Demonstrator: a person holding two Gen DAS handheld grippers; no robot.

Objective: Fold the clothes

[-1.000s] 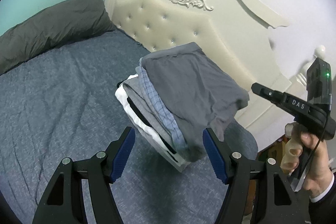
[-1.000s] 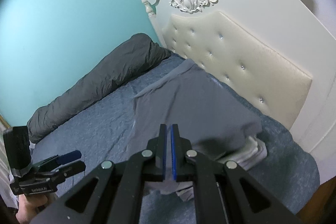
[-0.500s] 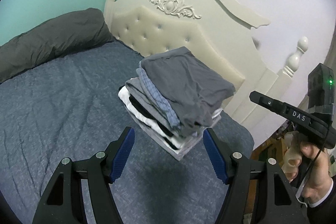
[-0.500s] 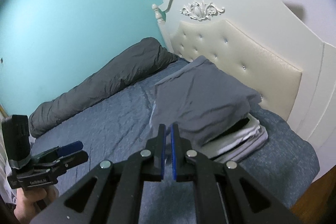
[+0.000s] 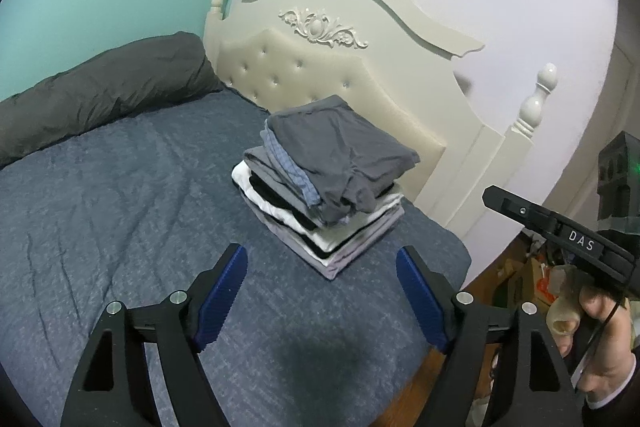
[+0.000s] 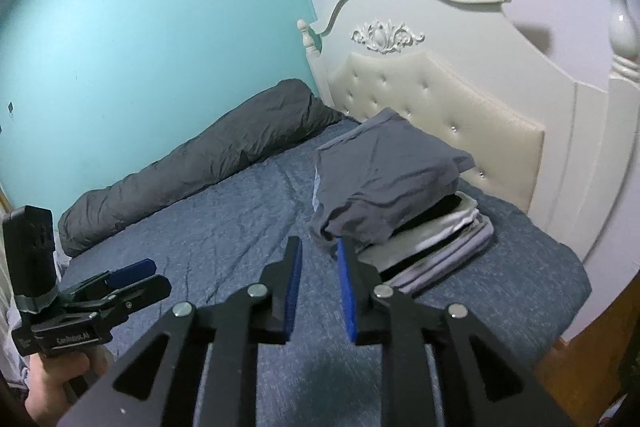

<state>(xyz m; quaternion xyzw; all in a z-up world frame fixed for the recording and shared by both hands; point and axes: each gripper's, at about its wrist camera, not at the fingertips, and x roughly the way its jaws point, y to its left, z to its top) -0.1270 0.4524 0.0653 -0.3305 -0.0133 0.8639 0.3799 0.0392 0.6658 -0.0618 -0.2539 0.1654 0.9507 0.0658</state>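
A stack of folded clothes (image 5: 320, 203) rests on the blue bedspread (image 5: 120, 219) near the headboard, topped by a dark grey garment (image 5: 340, 151) (image 6: 384, 171). My left gripper (image 5: 320, 267) hangs in front of the stack, well short of it, its jaws wide and still opening with nothing between them. My right gripper (image 6: 318, 259) is just short of the stack's near corner; its jaws are opening and the narrow gap holds nothing. Each gripper shows in the other's view, held by a hand: the right gripper (image 5: 496, 197) and the left gripper (image 6: 140, 275).
A dark grey rolled duvet (image 5: 100, 95) lies along the teal wall. The cream tufted headboard (image 5: 320, 79) stands right behind the stack. The bed's edge drops to a wooden floor with clutter (image 5: 532, 275) on the right.
Both grippers have drawn back from the stack, which now looks smaller and farther. The right gripper, shut before, has parted its jaws; the left has spread wider.
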